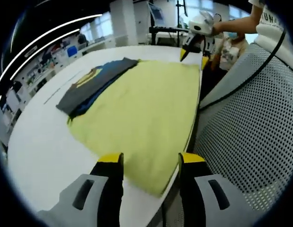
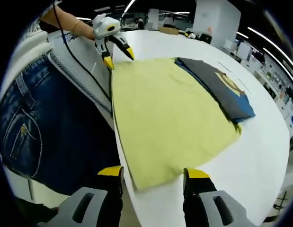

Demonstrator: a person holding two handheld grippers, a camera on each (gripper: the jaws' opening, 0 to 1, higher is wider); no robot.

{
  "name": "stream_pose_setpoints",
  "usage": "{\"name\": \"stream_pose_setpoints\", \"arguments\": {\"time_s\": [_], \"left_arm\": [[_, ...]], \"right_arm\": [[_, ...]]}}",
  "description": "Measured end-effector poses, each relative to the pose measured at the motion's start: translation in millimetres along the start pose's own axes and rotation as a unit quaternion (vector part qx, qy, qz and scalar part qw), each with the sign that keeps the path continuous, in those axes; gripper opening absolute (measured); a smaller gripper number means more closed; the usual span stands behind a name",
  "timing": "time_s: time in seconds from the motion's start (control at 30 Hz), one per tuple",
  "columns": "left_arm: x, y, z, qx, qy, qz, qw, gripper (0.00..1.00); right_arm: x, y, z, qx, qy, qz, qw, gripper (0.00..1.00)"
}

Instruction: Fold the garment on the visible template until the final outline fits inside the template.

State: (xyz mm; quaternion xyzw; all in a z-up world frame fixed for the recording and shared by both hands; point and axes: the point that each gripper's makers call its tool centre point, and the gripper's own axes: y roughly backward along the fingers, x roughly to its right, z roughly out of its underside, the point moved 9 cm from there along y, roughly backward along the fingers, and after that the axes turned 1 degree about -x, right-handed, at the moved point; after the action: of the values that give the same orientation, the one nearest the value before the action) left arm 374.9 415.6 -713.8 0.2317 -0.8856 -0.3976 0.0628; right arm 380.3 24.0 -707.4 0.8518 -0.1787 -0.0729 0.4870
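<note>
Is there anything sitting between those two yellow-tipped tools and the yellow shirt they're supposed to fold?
Nothing visible blocks them. The left tool and right tool each sit open at a corner of the yellow shirt along the table edge. The folded dark clothes lie on the shirt's far side, away from both tools.

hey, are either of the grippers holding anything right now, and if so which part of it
Nothing is held. The left gripper and the right gripper both stand open at opposite corners of the yellow garment, jaws either side of its edge at the table rim, not closed on it.

Yellow garment (image 1: 146, 113), seemingly flat, on table (image 1: 42, 156)
</note>
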Motion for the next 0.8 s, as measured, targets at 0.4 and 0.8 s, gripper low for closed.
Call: {"name": "stream_pose_setpoints", "arguments": {"time_s": [0.4, 0.8], "left_arm": [[1.7, 4, 10.0, -0.017, -0.018, 0.003, 0.9997, 0.39], [-3.1, 0, 4.5, -0.011, -0.011, -0.006, 0.9998, 0.21]], "right_arm": [[-2, -9, -0.3, -0.008, 0.022, 0.0, 0.9997, 0.42], [-2, -11, 0.3, 0.008, -0.004, -0.001, 1.0, 0.25]]}}
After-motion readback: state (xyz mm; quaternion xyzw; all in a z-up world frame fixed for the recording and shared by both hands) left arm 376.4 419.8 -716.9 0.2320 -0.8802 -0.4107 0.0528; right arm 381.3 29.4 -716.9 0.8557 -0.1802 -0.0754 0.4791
